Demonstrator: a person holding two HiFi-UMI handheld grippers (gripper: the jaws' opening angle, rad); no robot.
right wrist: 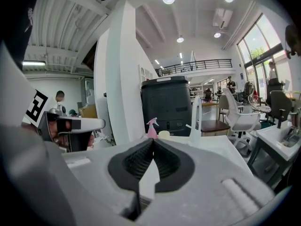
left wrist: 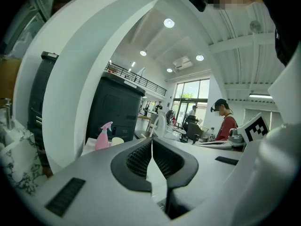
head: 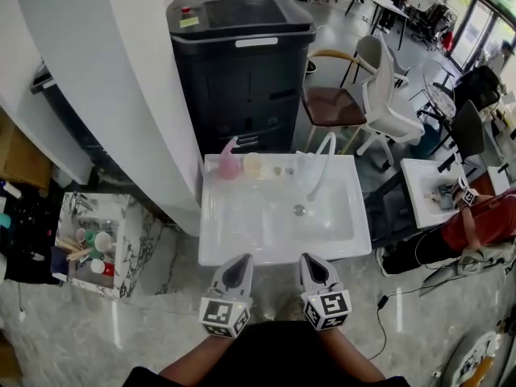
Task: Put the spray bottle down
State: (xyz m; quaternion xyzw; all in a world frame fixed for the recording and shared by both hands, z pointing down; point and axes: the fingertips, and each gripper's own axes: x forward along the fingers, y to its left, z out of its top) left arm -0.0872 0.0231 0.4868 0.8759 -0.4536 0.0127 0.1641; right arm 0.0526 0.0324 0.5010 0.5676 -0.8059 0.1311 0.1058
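Note:
The pink spray bottle (head: 229,164) stands upright on the back left corner of the white sink (head: 242,240). It also shows in the left gripper view (left wrist: 102,136) and the right gripper view (right wrist: 152,128), far ahead of the jaws. My left gripper (head: 238,266) and right gripper (head: 314,264) hover side by side at the sink's near edge, well short of the bottle. Both are shut with nothing between the pads: the left gripper's (left wrist: 151,140) and the right gripper's (right wrist: 153,141) ribbed pads meet at the tips.
A cream cup (head: 253,164) sits beside the bottle, and a white faucet (head: 321,164) arches over the basin. Behind the sink stands a black cabinet (head: 242,63), with a white pillar (head: 121,79) at left. A marbled box of cups (head: 97,244) is lower left; a seated person (head: 476,220) is at right.

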